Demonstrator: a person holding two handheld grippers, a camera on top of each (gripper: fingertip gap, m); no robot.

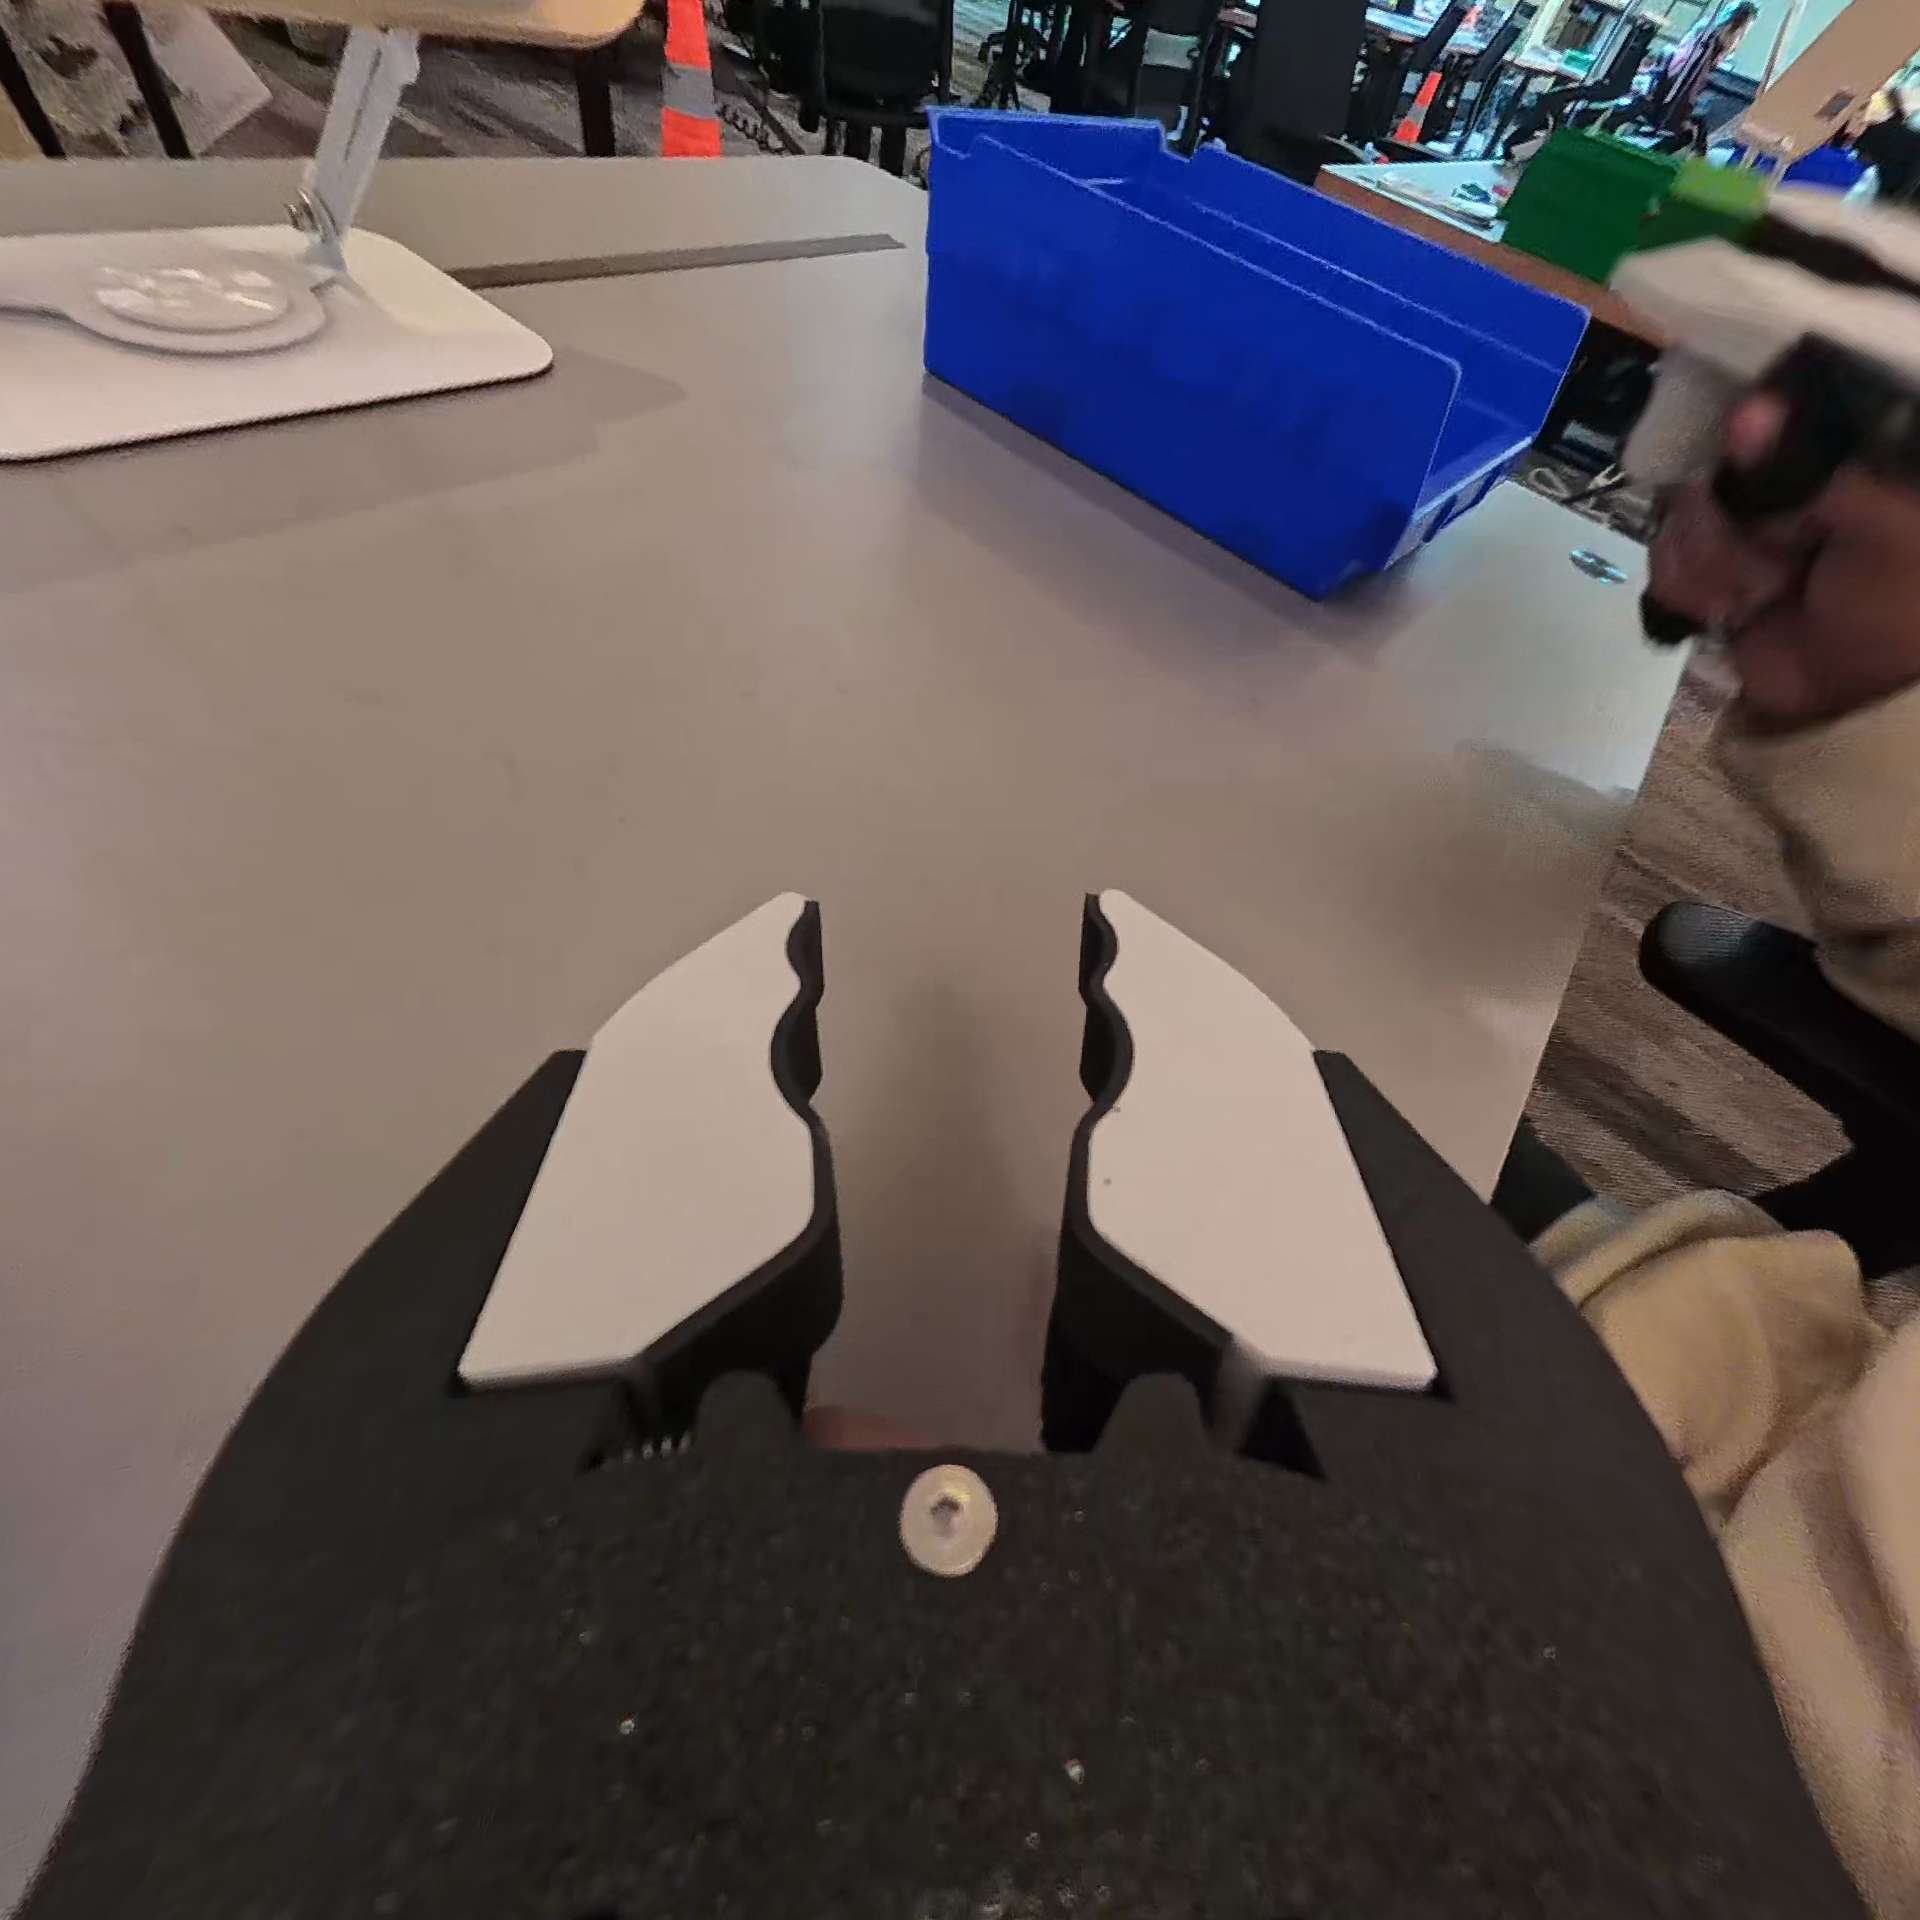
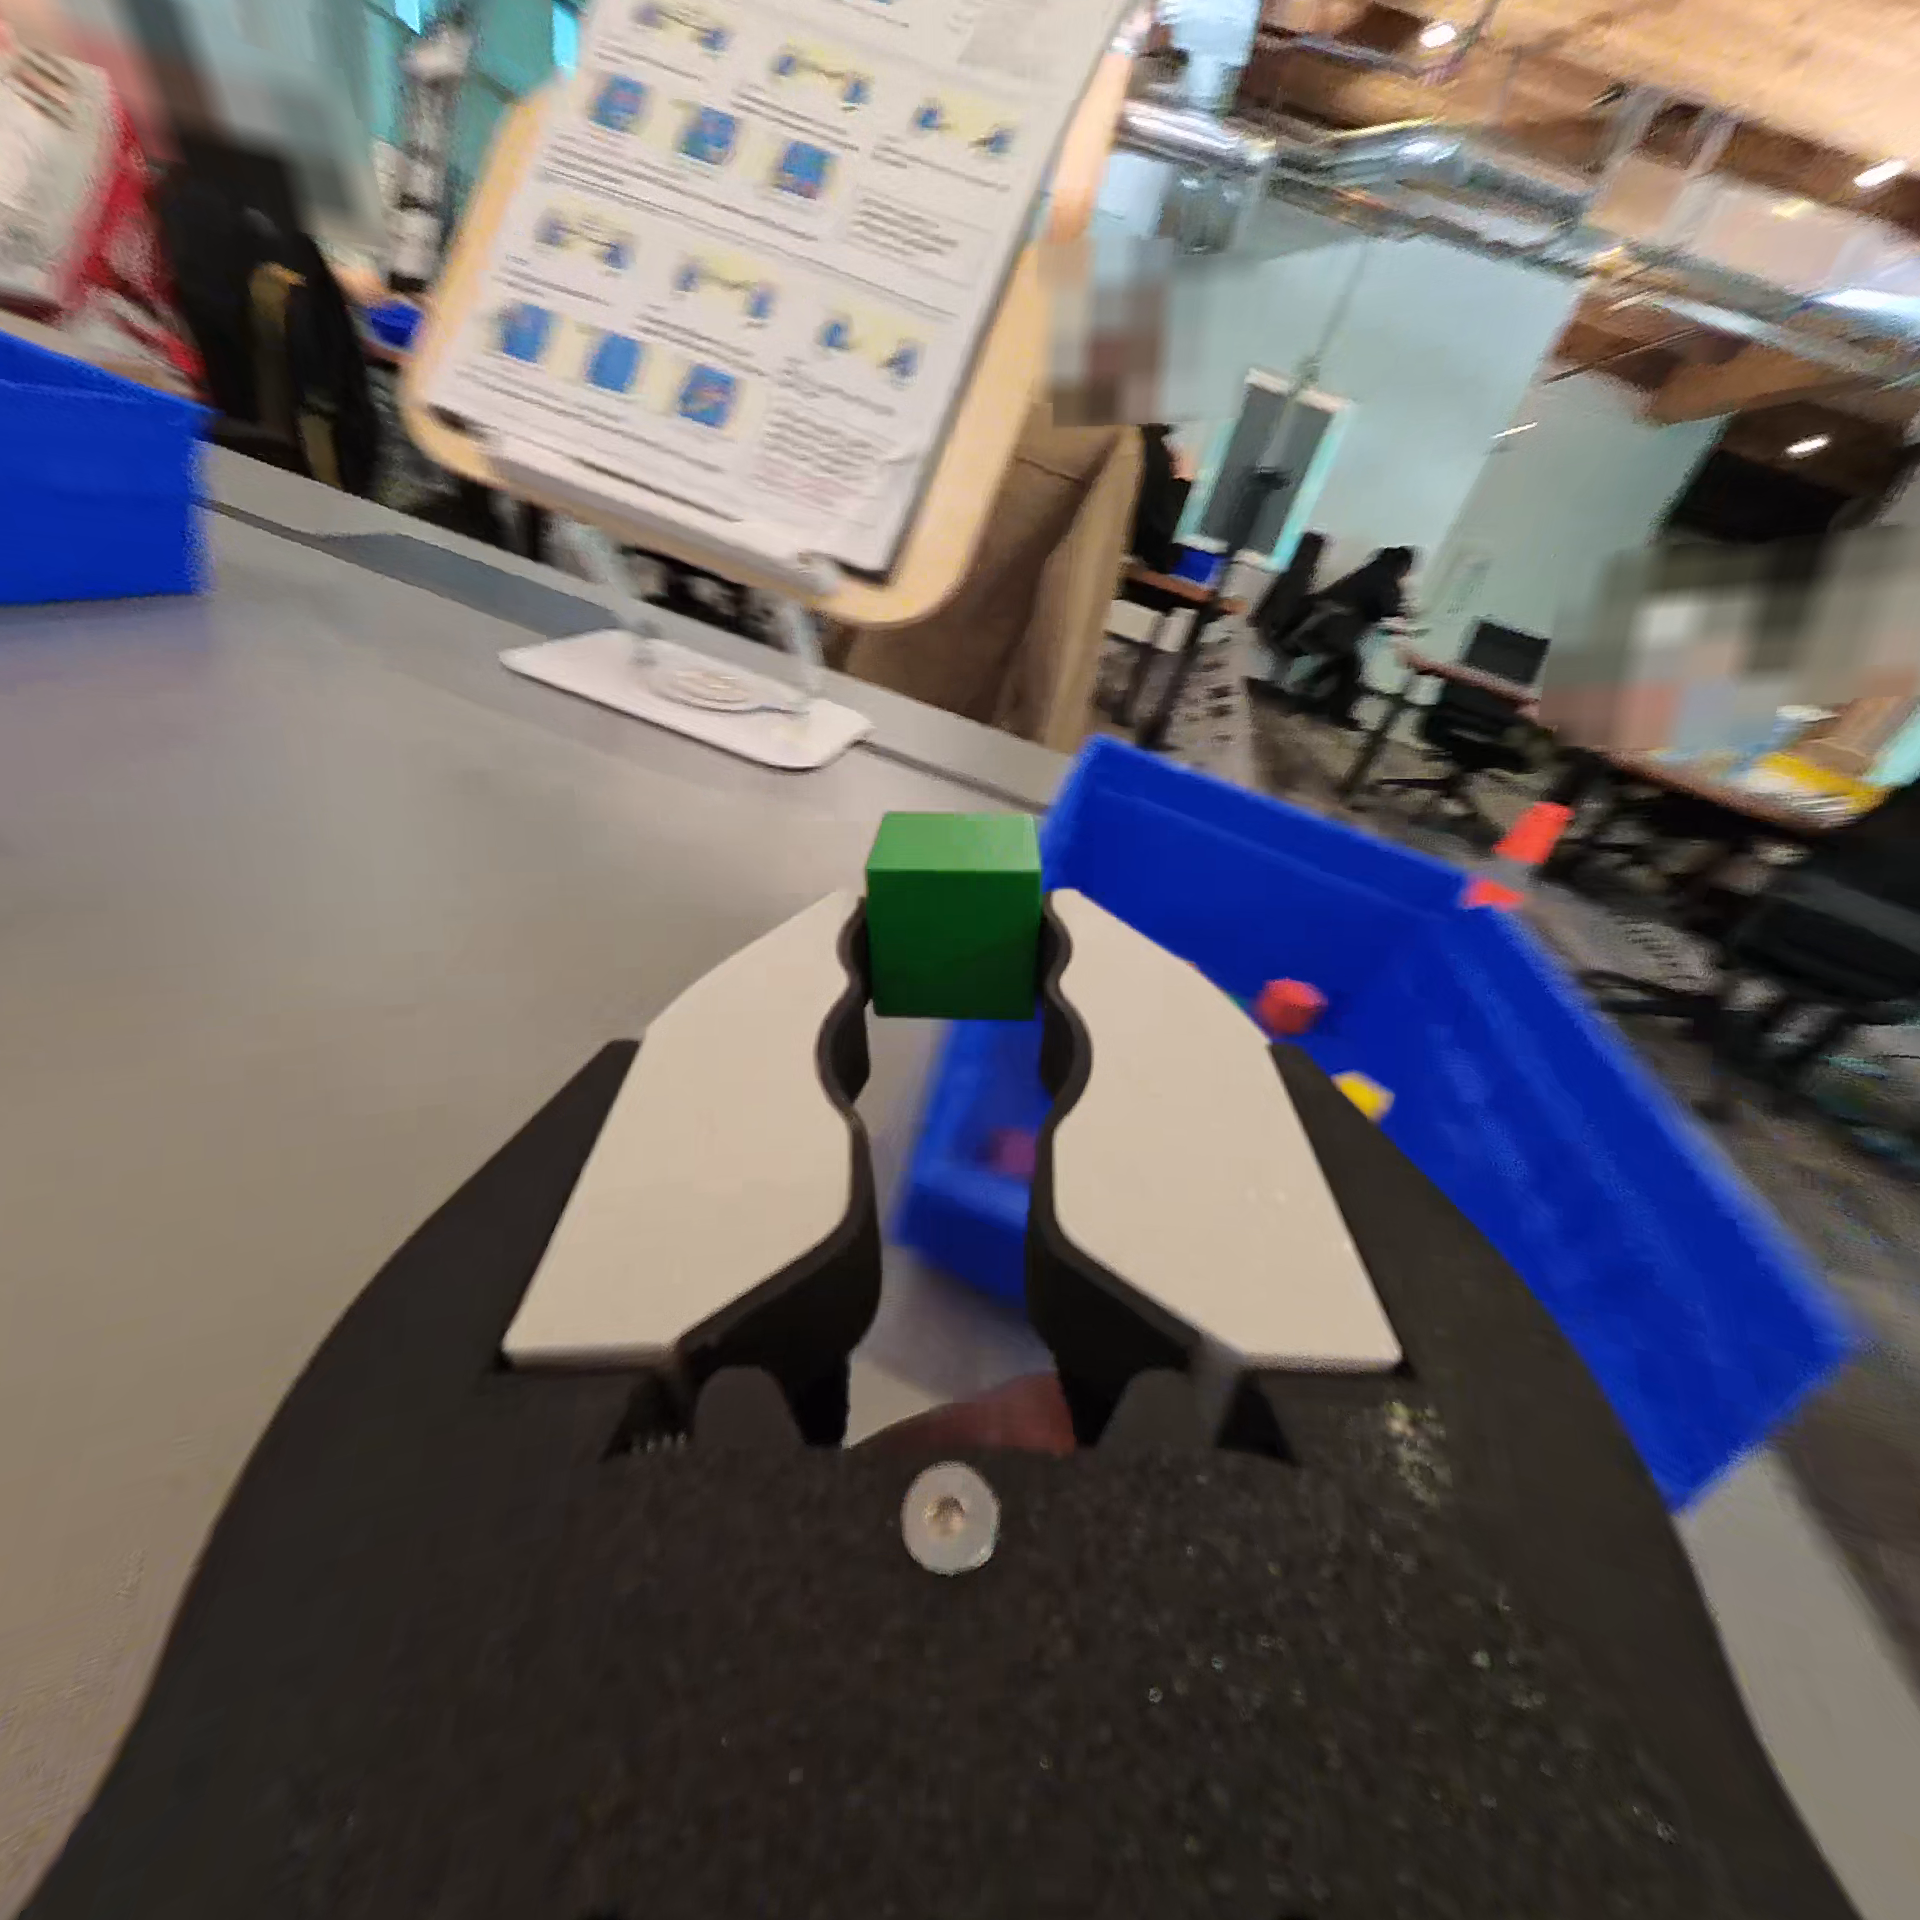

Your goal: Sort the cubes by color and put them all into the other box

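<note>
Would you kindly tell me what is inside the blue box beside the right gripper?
Inside the blue box lie a red cube, a yellow cube and a purple cube; the fingers hide part of its floor.

Green cube pinched at fingertips, above blue box holding red, yellow, purple cubes.

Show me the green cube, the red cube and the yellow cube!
green cube (image 2: 953,940), right wrist view, front face.
red cube (image 2: 1289,1005), right wrist view, blurry middle.
yellow cube (image 2: 1364,1093), right wrist view, top.
</note>
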